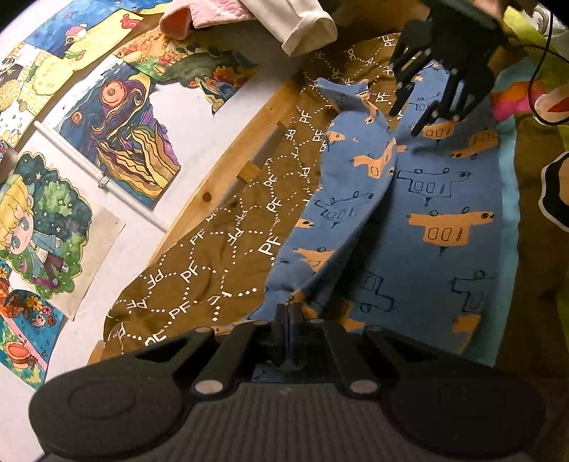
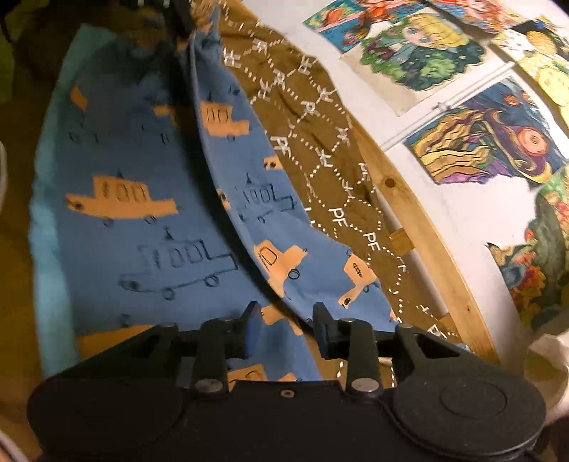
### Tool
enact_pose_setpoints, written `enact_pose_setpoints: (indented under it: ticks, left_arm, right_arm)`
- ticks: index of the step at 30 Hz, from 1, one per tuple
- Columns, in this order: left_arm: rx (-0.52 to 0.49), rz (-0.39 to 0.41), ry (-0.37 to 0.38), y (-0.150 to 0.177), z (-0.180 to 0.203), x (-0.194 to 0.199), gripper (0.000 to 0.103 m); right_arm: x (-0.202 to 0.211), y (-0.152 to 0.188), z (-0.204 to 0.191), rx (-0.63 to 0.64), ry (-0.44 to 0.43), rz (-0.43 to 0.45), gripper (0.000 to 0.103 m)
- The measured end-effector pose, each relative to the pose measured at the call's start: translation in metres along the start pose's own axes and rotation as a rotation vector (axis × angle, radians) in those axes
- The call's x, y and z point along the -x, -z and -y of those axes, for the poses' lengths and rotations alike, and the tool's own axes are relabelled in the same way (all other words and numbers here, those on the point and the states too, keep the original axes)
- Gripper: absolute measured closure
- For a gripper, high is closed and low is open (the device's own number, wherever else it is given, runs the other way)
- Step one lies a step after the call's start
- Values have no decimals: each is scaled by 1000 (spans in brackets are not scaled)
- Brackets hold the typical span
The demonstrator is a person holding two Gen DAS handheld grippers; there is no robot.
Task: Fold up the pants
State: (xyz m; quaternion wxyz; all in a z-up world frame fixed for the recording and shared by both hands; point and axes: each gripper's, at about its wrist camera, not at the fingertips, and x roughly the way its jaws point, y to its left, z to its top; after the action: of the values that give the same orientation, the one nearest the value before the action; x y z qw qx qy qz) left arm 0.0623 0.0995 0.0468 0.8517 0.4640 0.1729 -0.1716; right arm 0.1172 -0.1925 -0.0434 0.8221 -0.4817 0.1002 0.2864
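- My left tongs (image 1: 290,312) are pinched fully together on a gathered edge of the pants (image 1: 426,213); the blue cloth bunches right at the tips and a ridge of it runs away from them toward the far end.
- My right tongs (image 2: 284,327) stand partly apart, with no cloth pressed between the pads; the folded leg's edge lies just beyond and under the tips. No earlier view to compare, so I say only that they are not gripping.
- The pants are blue knit with tan and outlined cars, spread on a brown bedspread (image 1: 213,256) printed with "PF", not on any tabletop. One leg is laid over the other, its long edge a raised curve between the two tongs.
- I judge the fabric light, soft and limp: it will sag and drag rather than hold shape, and a single layer may slip out of a pinch.
- Best hold, to my eye: both layers together at the hem or waistband corners, where seams give the pads something thicker to bite.
- Beyond, a wooden bed rail (image 1: 227,177) and a wall hung with drawings (image 1: 117,117); other clothes (image 1: 306,25) are heaped at the far end.
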Motion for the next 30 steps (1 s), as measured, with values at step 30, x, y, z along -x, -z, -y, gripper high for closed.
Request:
enact_pose_setpoints:
  ticks: [30]
  left_arm:
    - [-11,-95,93,24,14,17,103]
  right_arm:
    - [47,0,-51,24,-46,-120,103]
